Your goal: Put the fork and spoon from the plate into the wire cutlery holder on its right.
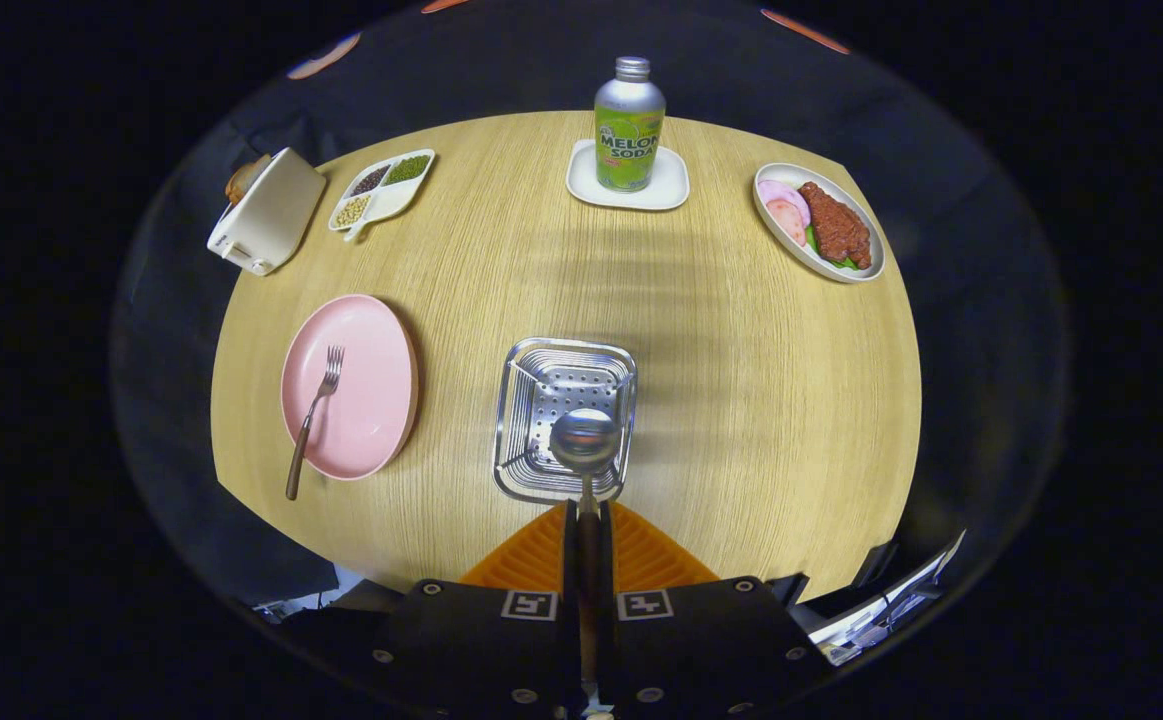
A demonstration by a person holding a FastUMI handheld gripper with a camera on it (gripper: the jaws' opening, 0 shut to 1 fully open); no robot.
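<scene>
Round, pale wood-grain surface (741, 400) against dark booth cloth, set as if for a meal. At the far side, a green soda bottle with a silver cap (629, 125) upright on a small white square coaster-plate (581, 180); to its right, a white oval dish (866, 265) carrying browned meat, pink slices and a green leaf. Far left, a white toaster-like box (266, 212) tipped at the edge of the surface, and just beside it a white divided tray (386, 200) with beans and seeds in separate sections. Nearer, left of centre, a pink plate (371, 330) with the fork (313, 410) lying on it, tines toward the far side, brown handle running back over the near rim. Right of the plate and apart from it, the square wire cutlery holder (531, 470), shiny metal with a perforated bottom, open top unobstructed apart from the spoon. Tool (588, 520) narrowed to a slit, both fingers pressed on the spoon (584, 440) handle, the polished bowl out ahead of the fingertips and over the near half of the holder. Unclear whether the bowl touches the holder.
</scene>
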